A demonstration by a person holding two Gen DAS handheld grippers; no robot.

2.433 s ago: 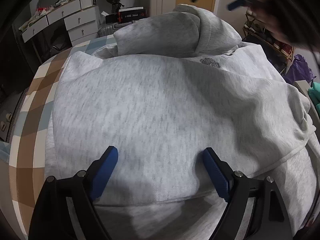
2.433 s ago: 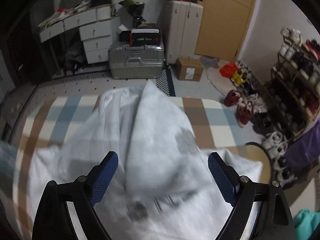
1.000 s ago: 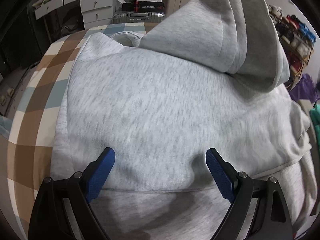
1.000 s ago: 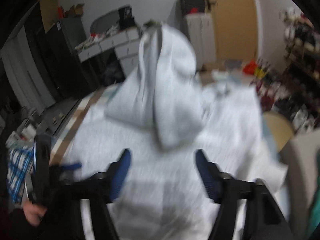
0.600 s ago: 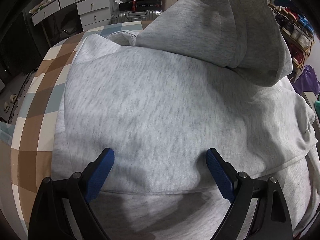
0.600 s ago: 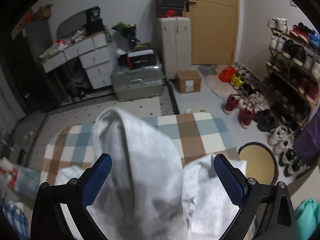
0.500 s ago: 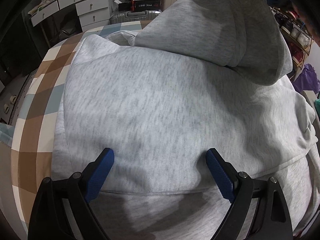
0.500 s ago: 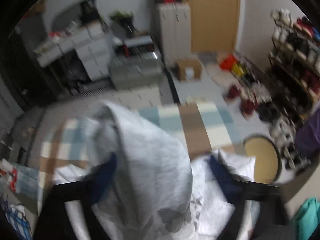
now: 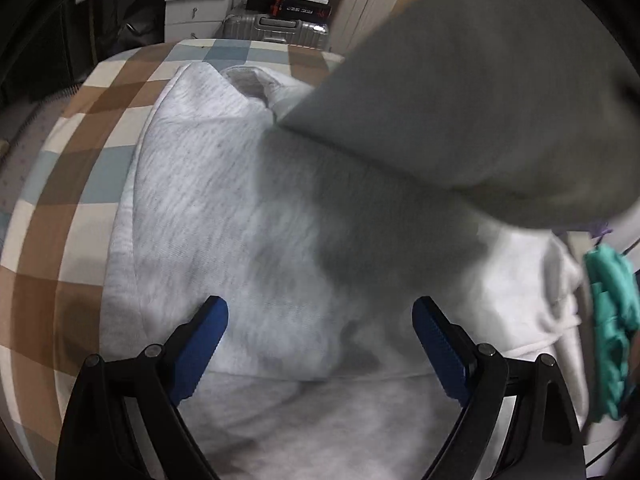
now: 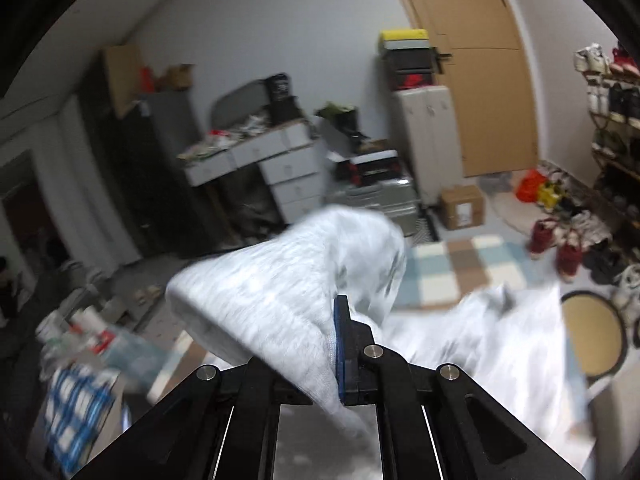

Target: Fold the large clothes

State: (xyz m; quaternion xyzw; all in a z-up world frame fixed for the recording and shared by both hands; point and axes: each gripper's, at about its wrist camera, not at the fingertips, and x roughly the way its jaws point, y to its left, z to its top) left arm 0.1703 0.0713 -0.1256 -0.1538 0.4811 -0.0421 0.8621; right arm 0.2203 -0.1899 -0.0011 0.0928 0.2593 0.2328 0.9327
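Right claw (image 10: 336,344) clamped on hood of pale grey heathered fleece hoodie (image 9: 248,216), hood raised above body, just ahead of pads. Left claw (image 9: 320,344) spread wide, empty, hovering over hoodie's near hem; body lies flat ahead on brown-blue checked desk (image 9: 80,128). Risk: thin pinch slips, hood drops crooked; body unpinned, pull may drag it, bunching fold.

Hoodie (image 9: 248,208) – light heather grey; bedcover (image 9: 80,152) – brown, blue, cream checks; gripper pads (image 9: 202,344) blue on black frames; teal cloth (image 9: 612,320); tan door (image 10: 476,80).
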